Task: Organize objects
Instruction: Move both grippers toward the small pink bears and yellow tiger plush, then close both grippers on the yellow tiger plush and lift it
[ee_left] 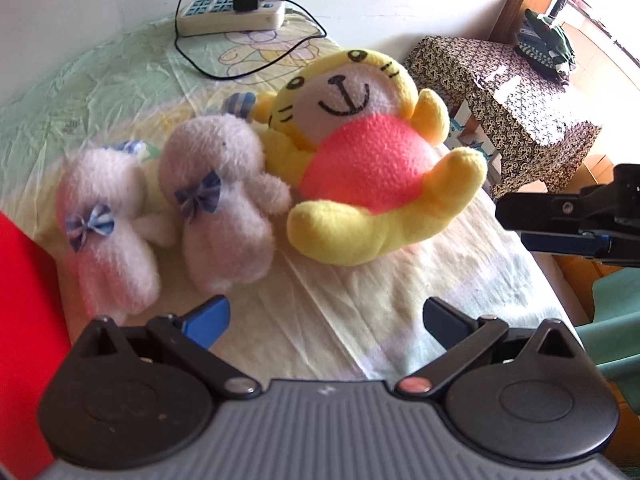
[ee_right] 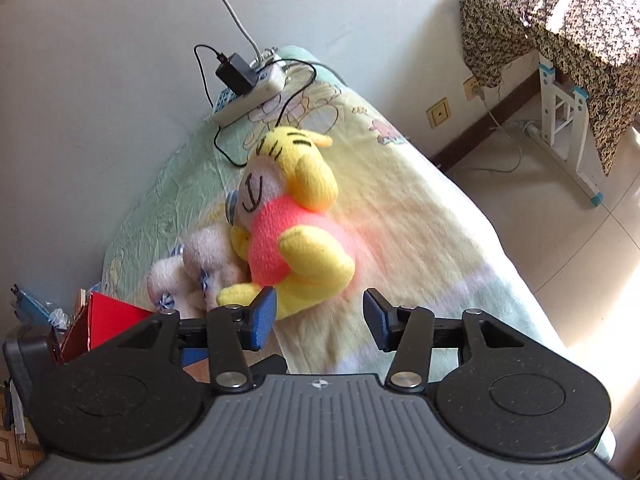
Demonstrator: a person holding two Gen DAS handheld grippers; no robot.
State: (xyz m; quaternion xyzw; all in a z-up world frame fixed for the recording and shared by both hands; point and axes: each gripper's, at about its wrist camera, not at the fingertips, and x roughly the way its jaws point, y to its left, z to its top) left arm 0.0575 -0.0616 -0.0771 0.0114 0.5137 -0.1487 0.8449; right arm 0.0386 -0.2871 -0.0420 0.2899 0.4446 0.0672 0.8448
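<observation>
A yellow tiger plush (ee_left: pixel 360 160) with a pink belly lies on its back on the bed. Two pale fluffy bunnies with blue bows (ee_left: pixel 224 200) (ee_left: pixel 108 224) lie side by side to its left. My left gripper (ee_left: pixel 324 320) is open and empty, hovering just in front of the bunnies. My right gripper (ee_right: pixel 320 320) is open and empty, close above the tiger plush's (ee_right: pixel 296 240) legs; its left finger (ee_right: pixel 262 316) is next to a yellow foot. The right gripper also shows at the right edge of the left wrist view (ee_left: pixel 576 220). The bunnies (ee_right: pixel 196 276) lie left of the tiger.
A white power strip (ee_left: pixel 232 14) with a black charger and cables lies at the bed's far end by the wall. A red box (ee_left: pixel 24 320) stands at the left. A table under patterned cloth (ee_left: pixel 504 92) stands right of the bed (ee_left: pixel 360 340).
</observation>
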